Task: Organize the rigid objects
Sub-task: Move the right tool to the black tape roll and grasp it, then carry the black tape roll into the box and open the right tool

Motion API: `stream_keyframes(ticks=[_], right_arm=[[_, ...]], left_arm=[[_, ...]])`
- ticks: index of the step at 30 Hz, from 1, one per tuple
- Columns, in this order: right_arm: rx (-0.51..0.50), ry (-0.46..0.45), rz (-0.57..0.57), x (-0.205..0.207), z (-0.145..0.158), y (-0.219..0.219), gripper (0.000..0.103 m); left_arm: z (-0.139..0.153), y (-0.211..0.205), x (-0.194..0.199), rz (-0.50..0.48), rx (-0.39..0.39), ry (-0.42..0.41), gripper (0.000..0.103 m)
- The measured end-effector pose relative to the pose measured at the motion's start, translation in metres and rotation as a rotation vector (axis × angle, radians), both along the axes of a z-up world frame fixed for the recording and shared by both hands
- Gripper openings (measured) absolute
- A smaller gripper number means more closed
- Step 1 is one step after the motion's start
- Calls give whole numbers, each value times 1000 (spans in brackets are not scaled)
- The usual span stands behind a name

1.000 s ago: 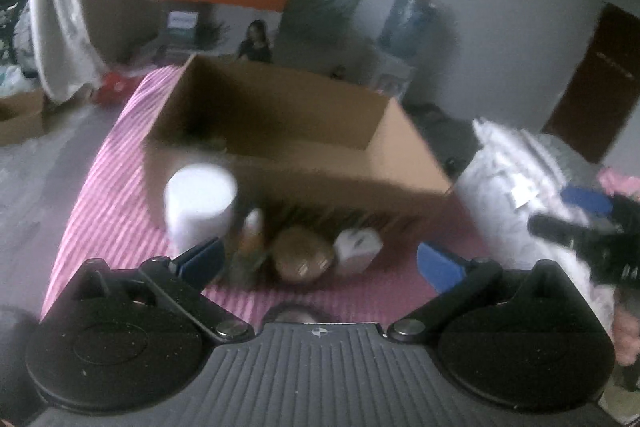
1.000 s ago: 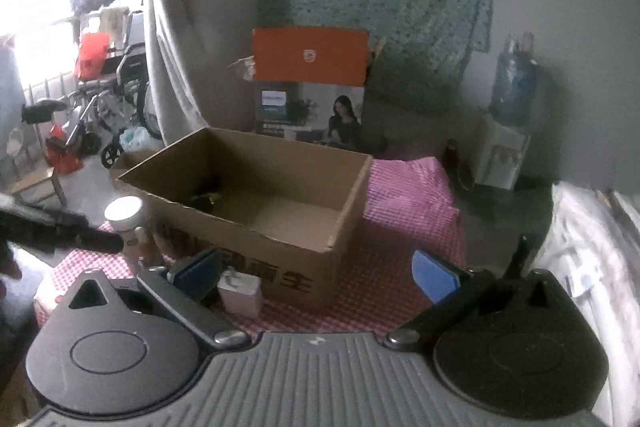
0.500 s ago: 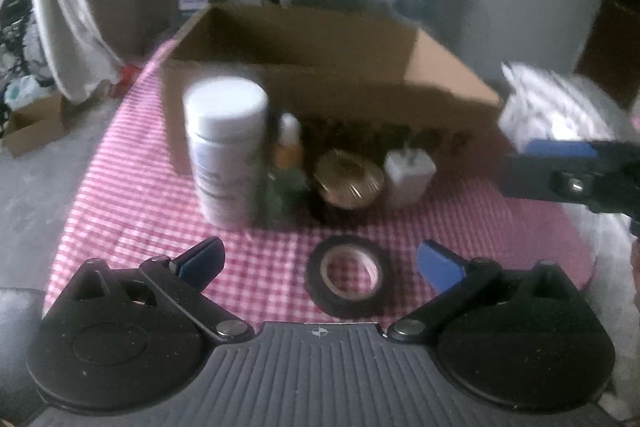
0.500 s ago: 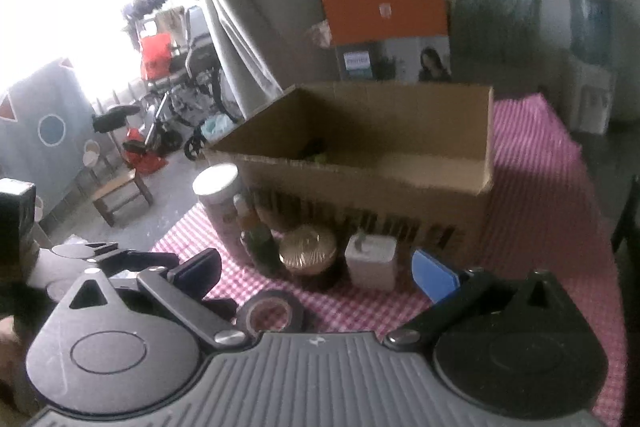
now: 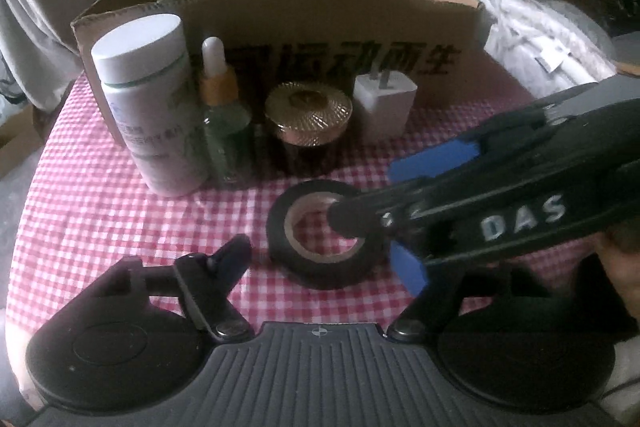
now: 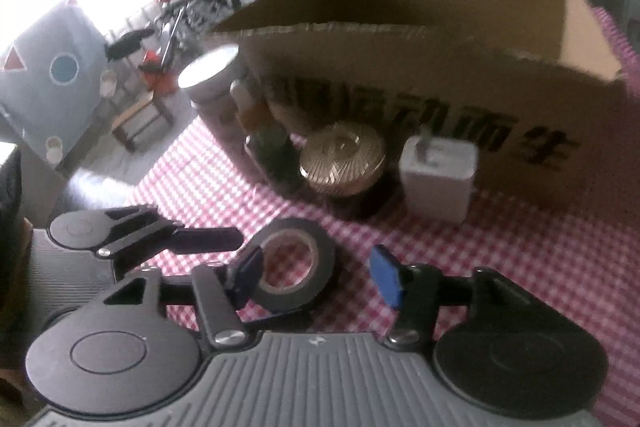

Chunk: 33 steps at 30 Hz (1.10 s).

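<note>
Both grippers dropped onto tape roll (image 5: 324,233), jaws closing, grip unclear.

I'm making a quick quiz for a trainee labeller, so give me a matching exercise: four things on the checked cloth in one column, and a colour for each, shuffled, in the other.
Things:
1. tape roll
2. charger
3. jar lid
4. dropper collar

Colours:
A. white
B. orange
C. black
D. gold

Pairs: 1-C, 2-A, 3-D, 4-B
</note>
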State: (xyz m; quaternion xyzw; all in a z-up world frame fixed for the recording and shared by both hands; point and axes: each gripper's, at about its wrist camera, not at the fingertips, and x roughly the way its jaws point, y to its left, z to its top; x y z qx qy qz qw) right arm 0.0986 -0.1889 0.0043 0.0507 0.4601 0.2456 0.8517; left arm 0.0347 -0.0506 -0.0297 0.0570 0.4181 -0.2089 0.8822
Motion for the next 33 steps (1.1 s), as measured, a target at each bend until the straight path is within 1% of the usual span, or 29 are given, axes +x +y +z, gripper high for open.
stream_keyframes(ticks=[1, 2, 3, 5, 7, 14, 16, 18, 22, 25, 29, 31, 33], right_arm=[[-1, 7, 8, 1, -1, 1, 53], [-3, 15, 14, 2, -2, 2, 45], [-4, 22, 17, 3, -3, 2, 42], [2, 38, 18, 5, -5, 0, 32], [4, 44, 12, 3, -6, -4, 29], [5, 67, -25, -6, -3, -30, 28], [14, 70, -31, -8, -2, -36, 28], [5, 60, -36, -9, -2, -38, 28], [-2, 47, -32, -9, -1, -36, 28], [-13, 45, -25, -8, -4, -32, 28], [-34, 22, -12, -8, -4, -28, 27], [-52, 7, -5, -9, -4, -26, 22], [-53, 3, -2, -10, -4, -25, 21]], left_arm=[[0, 0, 1, -1, 0, 4, 71], [0, 1, 1, -5, -8, 8, 69], [0, 1, 2, -9, -17, 11, 68], [1, 0, 3, -15, -35, 20, 68], [2, -1, 2, -23, -38, 24, 68], [3, -12, -7, -104, -85, 52, 68], [3, -16, -9, -111, -66, 35, 69], [2, -23, -9, -117, -29, 21, 69], [-2, -29, -8, -127, 7, 16, 71], [-5, -34, -6, -124, 37, -4, 72], [-7, -37, -5, -121, 44, -12, 72], [-7, -39, -5, -122, 43, -20, 67], [-7, -40, -4, -123, 41, -21, 66]])
